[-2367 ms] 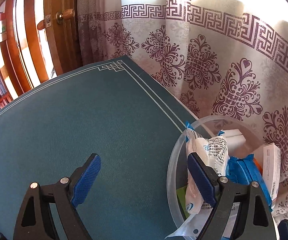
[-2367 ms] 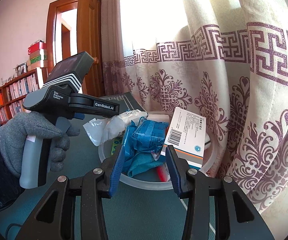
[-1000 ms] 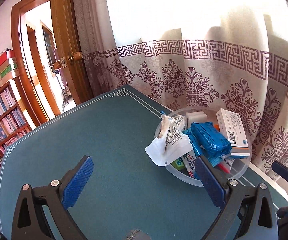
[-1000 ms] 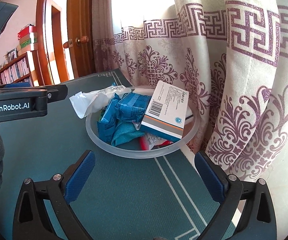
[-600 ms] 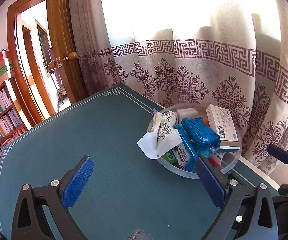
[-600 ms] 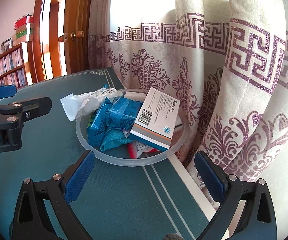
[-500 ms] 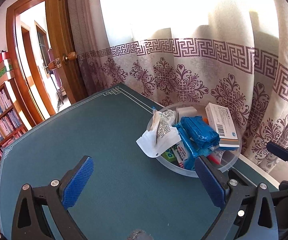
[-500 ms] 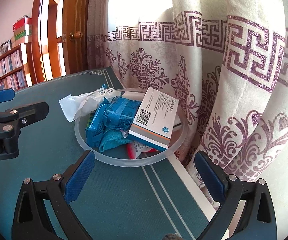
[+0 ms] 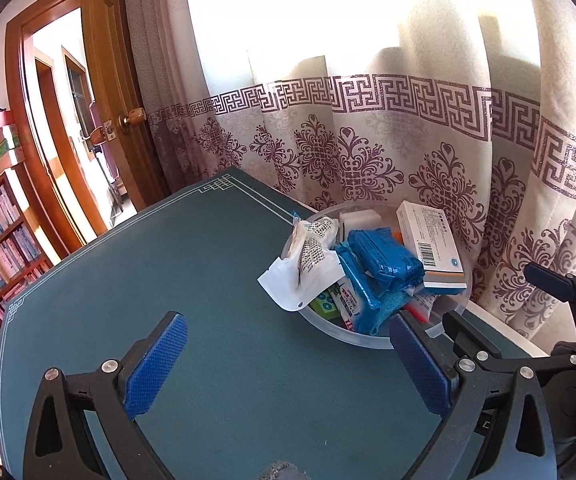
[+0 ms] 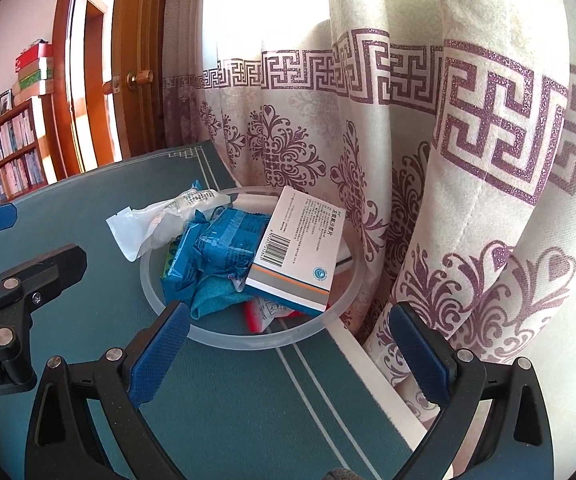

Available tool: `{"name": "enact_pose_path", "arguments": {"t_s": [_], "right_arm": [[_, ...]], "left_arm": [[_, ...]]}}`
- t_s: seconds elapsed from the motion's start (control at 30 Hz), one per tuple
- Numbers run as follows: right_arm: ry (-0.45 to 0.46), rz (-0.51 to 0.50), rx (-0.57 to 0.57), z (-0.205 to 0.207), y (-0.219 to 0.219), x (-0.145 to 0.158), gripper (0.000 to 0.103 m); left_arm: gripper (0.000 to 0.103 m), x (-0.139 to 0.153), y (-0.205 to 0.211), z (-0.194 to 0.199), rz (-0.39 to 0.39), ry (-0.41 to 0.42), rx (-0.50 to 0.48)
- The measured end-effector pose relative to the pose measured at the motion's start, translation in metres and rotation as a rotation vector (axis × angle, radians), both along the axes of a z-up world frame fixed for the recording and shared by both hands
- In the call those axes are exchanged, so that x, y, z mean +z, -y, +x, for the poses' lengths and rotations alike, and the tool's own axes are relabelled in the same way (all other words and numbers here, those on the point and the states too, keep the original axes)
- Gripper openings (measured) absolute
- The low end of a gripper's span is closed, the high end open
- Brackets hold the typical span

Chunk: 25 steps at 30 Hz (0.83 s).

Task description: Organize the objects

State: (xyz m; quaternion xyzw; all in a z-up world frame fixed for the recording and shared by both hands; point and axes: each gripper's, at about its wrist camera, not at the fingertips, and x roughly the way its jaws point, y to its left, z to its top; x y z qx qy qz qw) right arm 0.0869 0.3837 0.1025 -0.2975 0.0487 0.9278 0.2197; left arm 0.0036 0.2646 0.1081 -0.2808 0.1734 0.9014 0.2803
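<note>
A clear round plastic bowl is sitting at the teal felt table's far edge, against the patterned curtain, piled with a glossy white medicine box leaning on crinkled blue foil packets and a white paper-and-film pouch overhanging the rim. The left gripper and right gripper are both hovering spread wide, holding nothing, their blue pads diamond-textured.

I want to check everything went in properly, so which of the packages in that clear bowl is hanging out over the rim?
The white crinkly packet; its open end droops past the bowl rim, unlike the blue packs and box.
</note>
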Motion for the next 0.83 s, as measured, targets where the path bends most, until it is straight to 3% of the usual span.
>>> {"name": "enact_pose_path", "arguments": {"t_s": [0.83], "right_arm": [[0.031,-0.015,0.000,-0.003,0.000,-0.010,0.100]], "left_arm": [[0.103,-0.006,-0.001,-0.003,-0.012,0.025,-0.005]]}}
